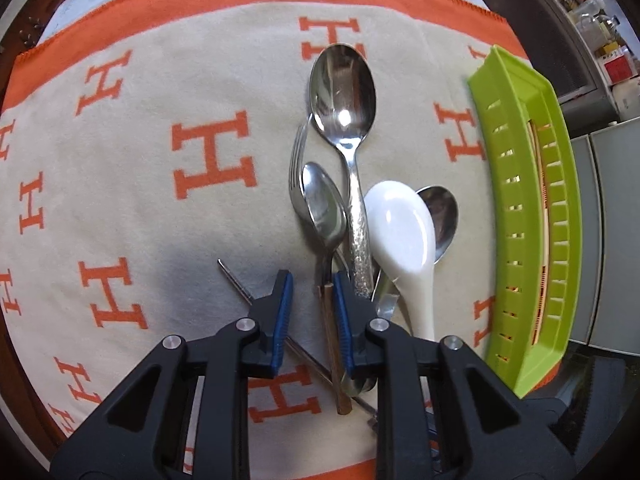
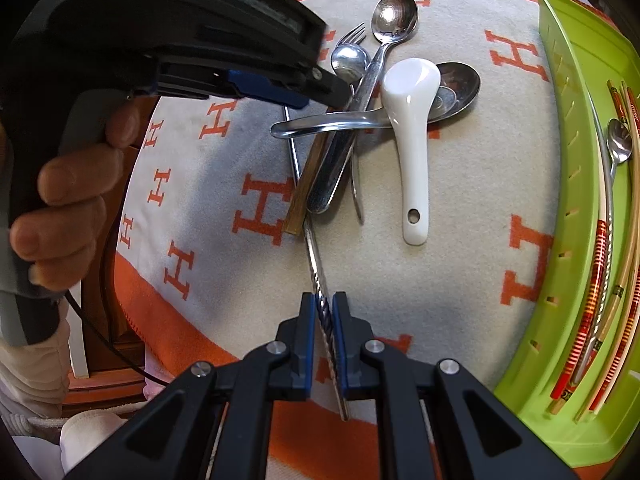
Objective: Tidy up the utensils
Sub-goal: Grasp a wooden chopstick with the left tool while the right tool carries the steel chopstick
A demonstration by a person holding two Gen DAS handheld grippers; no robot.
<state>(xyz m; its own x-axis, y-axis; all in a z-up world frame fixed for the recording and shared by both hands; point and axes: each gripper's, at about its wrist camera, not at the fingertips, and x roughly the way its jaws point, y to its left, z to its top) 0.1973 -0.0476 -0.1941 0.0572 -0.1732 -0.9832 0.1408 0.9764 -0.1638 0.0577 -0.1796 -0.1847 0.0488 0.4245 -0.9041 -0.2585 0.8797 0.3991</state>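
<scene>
A pile of utensils lies on the blanket: a large steel spoon (image 1: 343,92), a fork (image 1: 297,160), a small spoon (image 1: 323,208), a white ceramic spoon (image 1: 402,232) and a brown wooden chopstick (image 1: 332,340). My left gripper (image 1: 312,286) is open, its jaws either side of the wooden chopstick. It also shows in the right wrist view (image 2: 320,92), over the pile. My right gripper (image 2: 326,304) is shut on a twisted metal chopstick (image 2: 316,260) whose far end runs under the pile.
A green slotted tray (image 2: 560,208) stands to the right, holding red and pale chopsticks (image 2: 596,264) and a small spoon (image 2: 619,146). The orange-bordered blanket (image 1: 120,200) with H letters covers the table. Shelves (image 1: 592,28) stand beyond.
</scene>
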